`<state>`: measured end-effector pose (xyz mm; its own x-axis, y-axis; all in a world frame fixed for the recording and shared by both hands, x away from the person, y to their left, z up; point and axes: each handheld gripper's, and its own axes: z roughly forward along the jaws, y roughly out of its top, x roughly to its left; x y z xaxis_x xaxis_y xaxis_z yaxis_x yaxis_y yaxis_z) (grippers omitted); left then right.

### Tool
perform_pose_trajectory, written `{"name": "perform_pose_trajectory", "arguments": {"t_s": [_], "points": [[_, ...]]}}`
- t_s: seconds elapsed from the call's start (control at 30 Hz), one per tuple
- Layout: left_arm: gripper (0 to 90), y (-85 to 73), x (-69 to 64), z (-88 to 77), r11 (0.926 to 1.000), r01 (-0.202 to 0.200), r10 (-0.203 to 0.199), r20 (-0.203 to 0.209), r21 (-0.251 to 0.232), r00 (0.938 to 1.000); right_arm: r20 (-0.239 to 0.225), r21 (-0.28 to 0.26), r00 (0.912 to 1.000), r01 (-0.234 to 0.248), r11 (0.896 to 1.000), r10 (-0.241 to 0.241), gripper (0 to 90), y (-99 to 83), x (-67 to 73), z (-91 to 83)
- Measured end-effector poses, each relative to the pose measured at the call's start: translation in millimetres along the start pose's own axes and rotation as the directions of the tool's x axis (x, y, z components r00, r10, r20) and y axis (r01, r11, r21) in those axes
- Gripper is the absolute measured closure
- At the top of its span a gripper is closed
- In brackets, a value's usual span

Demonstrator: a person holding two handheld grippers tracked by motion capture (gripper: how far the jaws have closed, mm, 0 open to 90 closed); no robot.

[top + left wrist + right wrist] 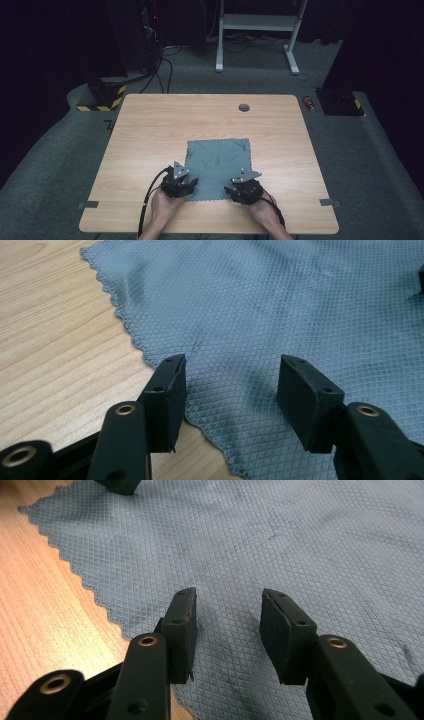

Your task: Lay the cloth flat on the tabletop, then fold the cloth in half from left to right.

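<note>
The left gripper [230, 390] stands with its jaws apart, one on each side of the near left corner of the grey cloth [280, 305]; the fabric passes between them but nothing is pinched yet. The right gripper [227, 625] is the same: jaws spread, set low over the near right corner of the cloth [300, 540], with a clear gap between the pads. In the high view both the left gripper [191, 184] and the right gripper [229, 190] sit at the two near corners, each in one hand of the person.

The cloth [219, 160] lies flat and spread as a square on the wooden table [150, 125], a little toward the person's side of the middle, its scalloped edge neat and with only faint creases.

I judge this is the step of taking hold, probably before a fold. The next move calls for both grippers to close on their corners together, low enough to catch the thin fabric and not only slide over it. Then the lift must be even, so the cloth does not twist.
</note>
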<state>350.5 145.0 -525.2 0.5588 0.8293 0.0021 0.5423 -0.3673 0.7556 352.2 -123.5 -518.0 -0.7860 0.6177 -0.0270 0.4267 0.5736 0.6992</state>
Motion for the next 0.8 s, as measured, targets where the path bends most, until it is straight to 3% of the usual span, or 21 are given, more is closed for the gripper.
{"name": "perform_pose_trajectory", "arguments": {"t_s": [0.17, 0.37, 0.57, 0.8], "points": [[45.6, -1.3, -0.6, -0.5, 1.0000, 0.001, -0.001, -0.004, -0.007, 1.0000, 0.000, -0.034, 1.0000, -0.003, 0.999, 0.003, 58.4, -4.8, -0.1, -0.2], [45.4, 7.3, 4.6, -3.3, 0.9990, 0.018, -0.018, 0.015, 0.041, 0.9997, 0.022, 0.004, 0.9993, -0.032, 0.999, 0.032, 58.8, 1.5, 2.8, 0.5], [45.6, 19.8, 23.3, -8.9, 0.9978, 0.061, -0.062, 0.025, 0.027, 0.9978, 0.006, -0.023, 0.9994, -0.035, 0.999, 0.035, 64.1, 6.4, 9.7, 0.6], [44.4, 40.6, 44.2, -8.3, 0.9936, 0.113, -0.113, 0.035, 0.010, 0.9930, -0.028, -0.052, 0.9992, -0.030, 0.998, 0.028, 63.8, 14.1, 13.9, 1.7]]}}
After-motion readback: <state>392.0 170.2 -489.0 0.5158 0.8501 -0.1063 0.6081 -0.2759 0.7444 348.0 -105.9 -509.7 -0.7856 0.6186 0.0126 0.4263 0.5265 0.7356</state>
